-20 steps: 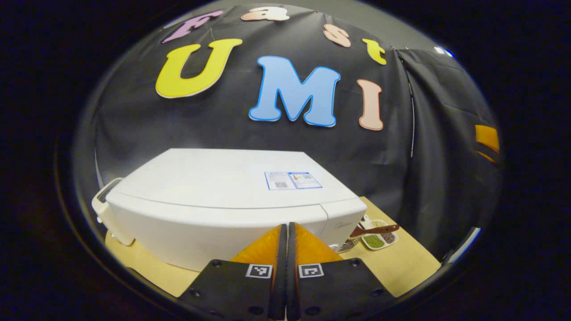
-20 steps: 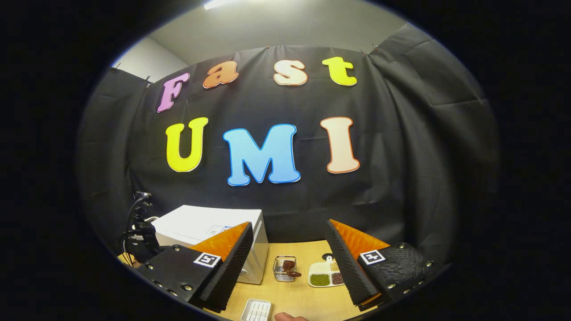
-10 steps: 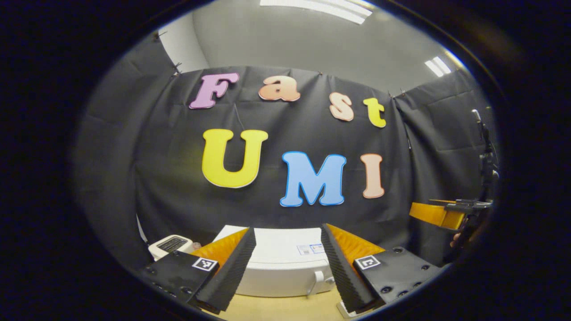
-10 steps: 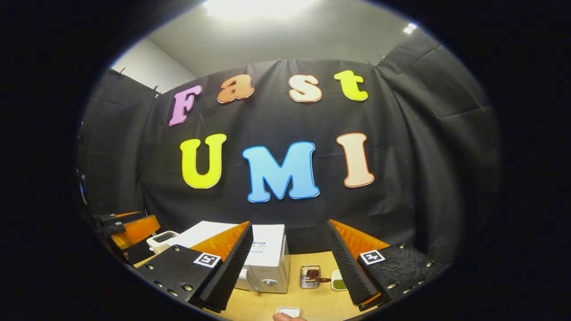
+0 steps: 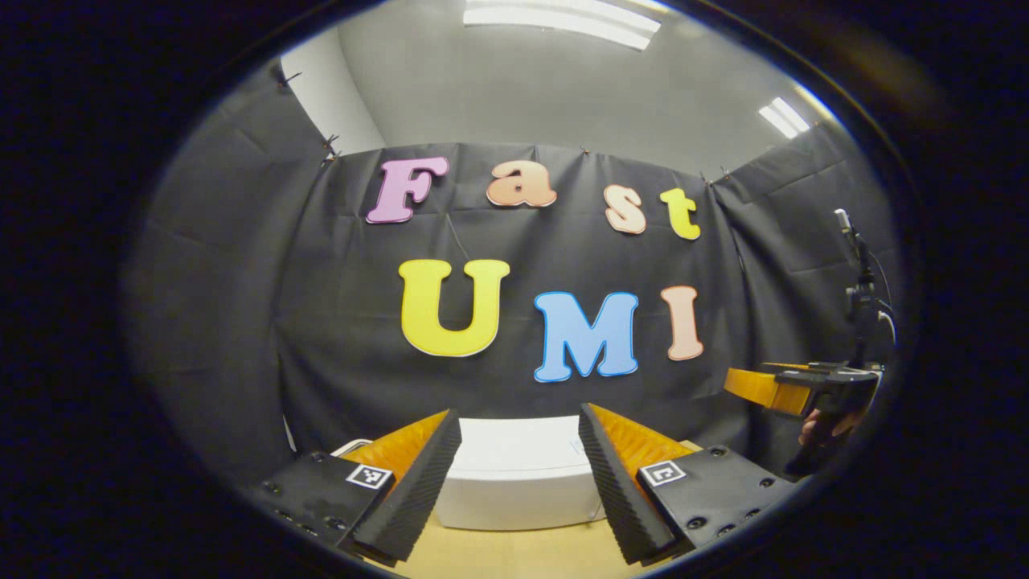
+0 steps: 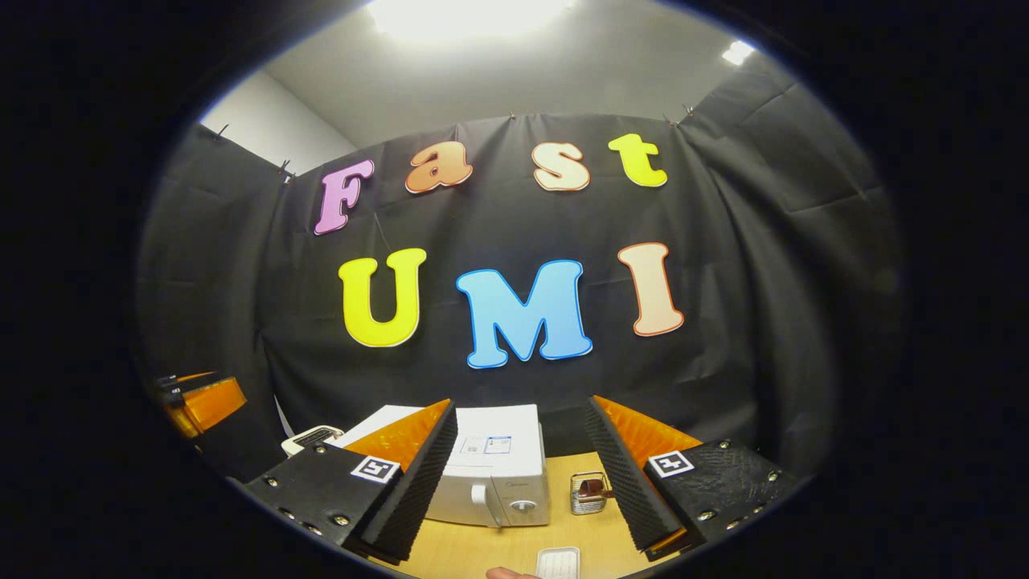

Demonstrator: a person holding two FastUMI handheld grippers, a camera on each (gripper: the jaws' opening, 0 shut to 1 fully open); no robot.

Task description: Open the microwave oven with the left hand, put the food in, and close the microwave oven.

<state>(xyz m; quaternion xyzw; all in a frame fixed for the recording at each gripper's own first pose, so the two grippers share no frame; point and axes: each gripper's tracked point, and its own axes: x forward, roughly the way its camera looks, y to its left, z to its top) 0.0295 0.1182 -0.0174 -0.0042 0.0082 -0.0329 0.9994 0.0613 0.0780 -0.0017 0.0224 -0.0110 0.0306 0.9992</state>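
The microwave oven stands on the wooden table against the black cloth wall, a white box with its long axis running left to right. Its front faces the near side, and its door is shut. In the right gripper view its control panel with a round knob sits at the right end of the front, and a small label lies on its flat top. In the left gripper view the microwave oven shows between the fingers, with its top and upper front visible.

Just right of the oven stands a small wire basket with a brownish item inside; what it is cannot be told. Near the bottom edge of the right gripper view lies a small white tray, and beside it the tip of a person's finger shows. Left of the oven a white appliance with a dark top slot peeks out.

The left gripper hovers above the table with its jaws spread wide, holding nothing. The right gripper likewise has its jaws wide apart and empty. At the far right of the left gripper view, the right gripper is seen from the side, with the hand that holds it.
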